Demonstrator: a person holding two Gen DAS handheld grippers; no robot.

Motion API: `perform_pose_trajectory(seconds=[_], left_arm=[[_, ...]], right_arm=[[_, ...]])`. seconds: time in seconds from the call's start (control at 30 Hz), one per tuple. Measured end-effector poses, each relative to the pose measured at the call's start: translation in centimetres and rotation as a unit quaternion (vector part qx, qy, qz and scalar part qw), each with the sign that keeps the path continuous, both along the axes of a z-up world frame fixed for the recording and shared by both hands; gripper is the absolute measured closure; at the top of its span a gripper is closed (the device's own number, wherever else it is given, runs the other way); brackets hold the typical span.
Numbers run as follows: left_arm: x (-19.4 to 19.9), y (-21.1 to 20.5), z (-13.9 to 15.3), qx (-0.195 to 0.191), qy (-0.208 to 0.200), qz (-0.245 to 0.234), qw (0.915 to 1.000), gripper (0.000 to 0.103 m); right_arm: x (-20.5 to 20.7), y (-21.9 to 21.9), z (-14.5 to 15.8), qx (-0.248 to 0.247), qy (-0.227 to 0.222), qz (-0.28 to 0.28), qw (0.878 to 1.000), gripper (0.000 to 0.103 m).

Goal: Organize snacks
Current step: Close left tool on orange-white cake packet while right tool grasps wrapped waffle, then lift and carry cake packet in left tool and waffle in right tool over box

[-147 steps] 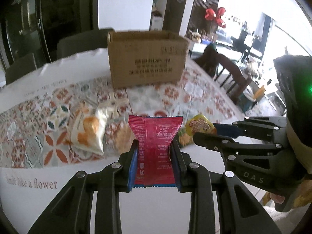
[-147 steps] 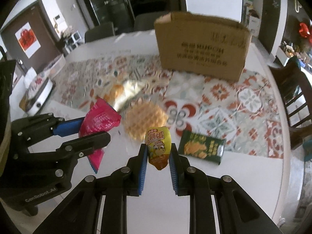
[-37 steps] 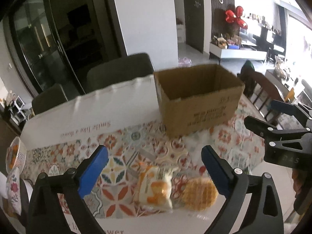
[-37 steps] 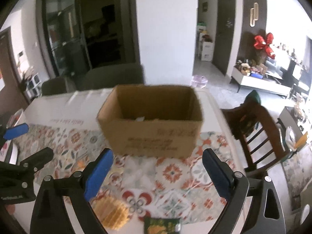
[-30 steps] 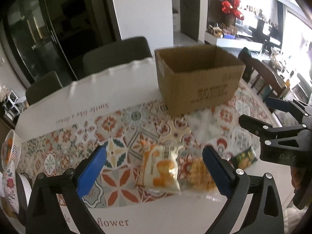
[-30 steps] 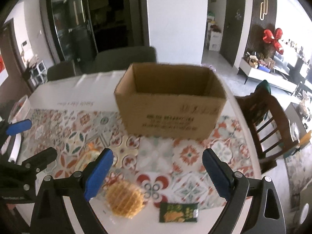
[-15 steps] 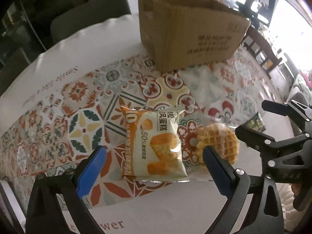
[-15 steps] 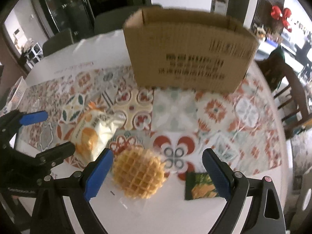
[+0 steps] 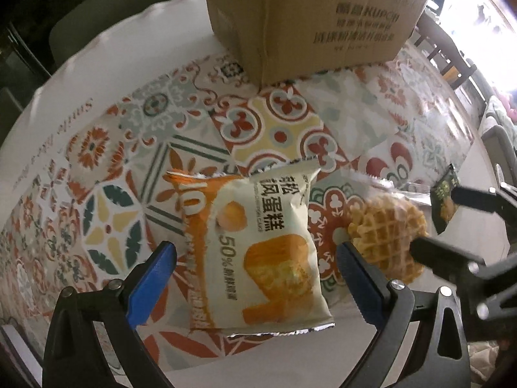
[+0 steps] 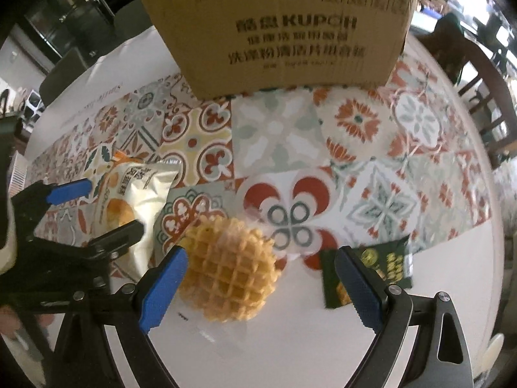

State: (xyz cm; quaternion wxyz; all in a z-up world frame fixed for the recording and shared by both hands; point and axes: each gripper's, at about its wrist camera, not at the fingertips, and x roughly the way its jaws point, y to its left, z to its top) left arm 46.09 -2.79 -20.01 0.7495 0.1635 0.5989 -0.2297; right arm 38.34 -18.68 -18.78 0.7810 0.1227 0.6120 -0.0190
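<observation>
A white-and-orange cake packet [image 9: 258,249] [image 10: 132,194] lies on the patterned tablecloth. My left gripper [image 9: 257,274] hangs open straddling it, blue pads apart from its sides. Right of it lies a wrapped round waffle [image 9: 386,236] [image 10: 231,270]. My right gripper [image 10: 260,274] stands open over the waffle, whose left edge is close to the left pad. A dark green snack packet [image 10: 368,271] [image 9: 446,200] lies beside the right pad. The open cardboard box [image 10: 281,29] [image 9: 310,19] stands behind the snacks.
The round table's white rim [image 10: 290,349] runs close in front of the snacks. A wooden chair [image 10: 484,74] stands at the right, dark chairs [image 9: 119,22] behind the table. Bare patterned cloth [image 10: 278,132] lies between box and snacks.
Both grippers have come down and tilted toward the table, open all the while. The cake packet and waffle now sit between the fingers; earlier, red and yellow packets were held.
</observation>
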Motion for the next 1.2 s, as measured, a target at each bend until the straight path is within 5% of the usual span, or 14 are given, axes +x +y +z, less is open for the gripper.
perform_pose_trajectory(seconds=[0.23, 0.37, 0.5, 0.87, 1.2], left_arm=[[0.1, 0.3, -1.2, -0.009, 0.015, 0.025, 0.9995, 0.003], [0.1, 0.6, -2.1, -0.011, 0.033, 0.037, 0.9987, 0.004], [-0.2, 0.8, -2.9, -0.013, 0.046, 0.038, 0.9982, 0.01], [-2.4, -0.1, -2.4, -0.018, 0.003, 0.035, 0.9992, 0.036], [-4.1, 0.9, -0.7, -0.056, -0.007, 0.082, 0.9951, 0.039]], right_arm=[[-0.3, -0.2, -2.3, 0.061, 0.047, -0.036, 0.996, 0.012], [0.1, 0.2, -3.1, 0.075, 0.06, -0.031, 0.995, 0.03], [0.2, 0.1, -4.2, 0.102, 0.079, -0.043, 0.991, 0.032], [0.1, -0.5, -2.7, 0.091, 0.011, -0.007, 0.996, 0.064], [-0.5, -0.5, -0.8, 0.066, -0.036, 0.03, 0.997, 0.078]])
